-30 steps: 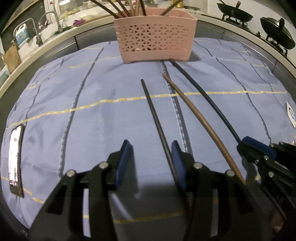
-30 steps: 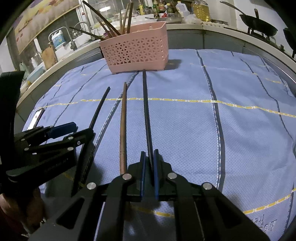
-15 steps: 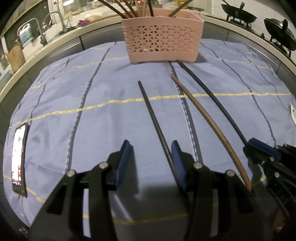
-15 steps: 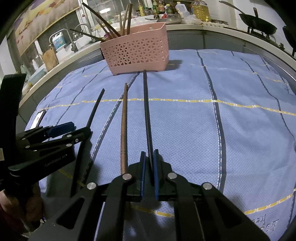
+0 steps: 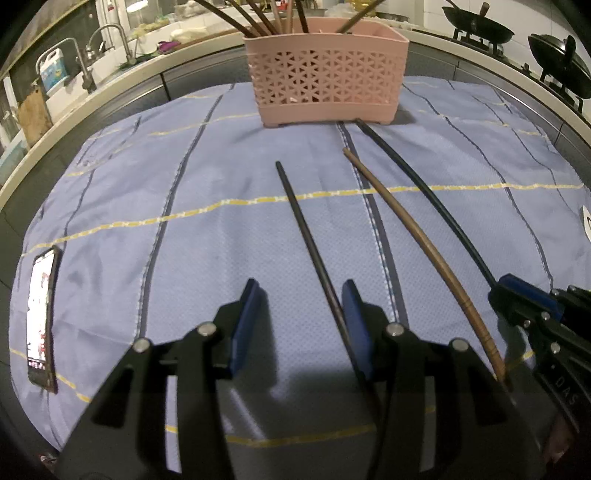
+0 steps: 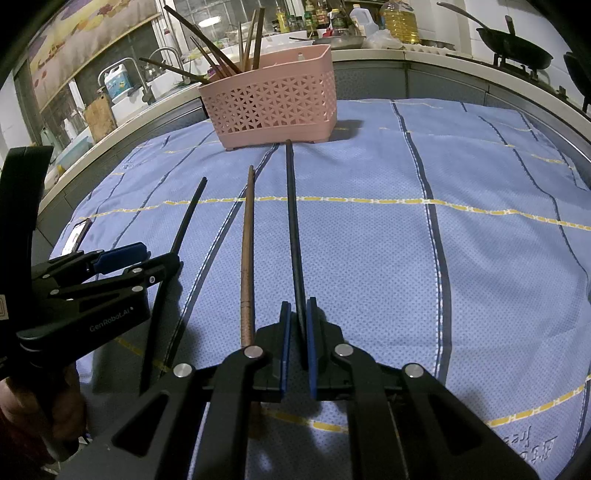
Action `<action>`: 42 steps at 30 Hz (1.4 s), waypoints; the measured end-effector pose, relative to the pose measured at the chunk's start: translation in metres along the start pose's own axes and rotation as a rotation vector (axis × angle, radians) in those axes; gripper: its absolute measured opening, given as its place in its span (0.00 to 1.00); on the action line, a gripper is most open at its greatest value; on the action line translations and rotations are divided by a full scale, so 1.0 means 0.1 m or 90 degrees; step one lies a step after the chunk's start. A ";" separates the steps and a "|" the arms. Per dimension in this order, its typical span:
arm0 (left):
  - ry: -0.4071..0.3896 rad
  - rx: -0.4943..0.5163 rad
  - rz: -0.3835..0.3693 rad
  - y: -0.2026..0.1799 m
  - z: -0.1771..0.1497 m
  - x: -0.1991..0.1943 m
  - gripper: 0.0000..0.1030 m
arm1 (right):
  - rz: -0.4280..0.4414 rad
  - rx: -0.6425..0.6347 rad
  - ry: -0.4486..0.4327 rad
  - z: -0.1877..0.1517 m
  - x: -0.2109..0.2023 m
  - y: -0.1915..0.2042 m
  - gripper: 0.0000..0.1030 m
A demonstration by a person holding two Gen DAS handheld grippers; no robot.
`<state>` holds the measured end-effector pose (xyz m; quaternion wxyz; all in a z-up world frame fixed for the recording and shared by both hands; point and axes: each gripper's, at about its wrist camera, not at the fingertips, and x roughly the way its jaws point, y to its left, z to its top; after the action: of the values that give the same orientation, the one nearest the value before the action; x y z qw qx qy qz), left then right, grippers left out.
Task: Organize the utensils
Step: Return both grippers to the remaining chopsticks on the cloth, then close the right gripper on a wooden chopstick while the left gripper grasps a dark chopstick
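Note:
My left gripper [image 5: 299, 314] is open and low over the blue cloth. A thin dark chopstick [image 5: 306, 236] lies between its jaws, close against the right pad [image 5: 352, 317]; I cannot tell if they touch. A brown chopstick [image 5: 417, 240] lies on the cloth to its right. My right gripper [image 6: 297, 321] is shut on the near end of a black chopstick [image 6: 293, 221], whose far tip reaches the foot of the pink basket [image 6: 273, 99]. The right wrist view also shows the brown chopstick [image 6: 248, 251], the dark chopstick [image 6: 186, 221] and the left gripper [image 6: 147, 258]. The right gripper [image 5: 517, 295] shows in the left wrist view.
The pink basket [image 5: 327, 74] holds several upright chopsticks at the back of the cloth. A lit phone [image 5: 40, 317] lies at the cloth's left edge. Beyond the table stand a sink with taps [image 5: 107, 40] at the left and woks [image 5: 480, 22] at the right.
The dark chopstick's far tip has swung a little to the left, away from the brown one. Both grippers keep their places and their jaws are unchanged.

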<state>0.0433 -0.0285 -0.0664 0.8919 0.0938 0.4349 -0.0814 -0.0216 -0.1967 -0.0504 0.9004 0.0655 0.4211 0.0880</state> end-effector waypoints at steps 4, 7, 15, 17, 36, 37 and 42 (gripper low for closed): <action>0.000 0.000 0.001 0.00 0.00 0.00 0.44 | 0.000 0.000 0.000 0.00 0.00 0.00 0.09; 0.000 0.000 0.001 0.00 0.00 0.00 0.44 | 0.000 0.000 0.000 0.00 0.00 0.00 0.09; -0.003 0.003 0.001 -0.01 0.00 0.00 0.43 | 0.001 0.000 -0.001 0.00 0.00 0.00 0.09; -0.006 0.009 -0.004 -0.02 0.00 0.00 0.27 | 0.004 0.001 -0.002 -0.01 0.00 0.00 0.09; 0.005 -0.028 -0.042 0.34 0.04 0.04 0.19 | 0.098 0.069 -0.030 0.22 -0.13 -0.17 0.09; 0.007 -0.028 -0.042 0.34 0.06 0.05 0.20 | 0.116 0.062 -0.021 0.28 -0.10 -0.14 0.09; 0.012 -0.032 -0.040 0.36 0.18 0.11 0.20 | 0.139 0.015 0.015 0.60 0.11 0.04 0.12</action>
<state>0.0719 0.0014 -0.0611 0.8866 0.0583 0.4483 -0.0977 0.0311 -0.1931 -0.0191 0.8797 0.1204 0.4228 0.1815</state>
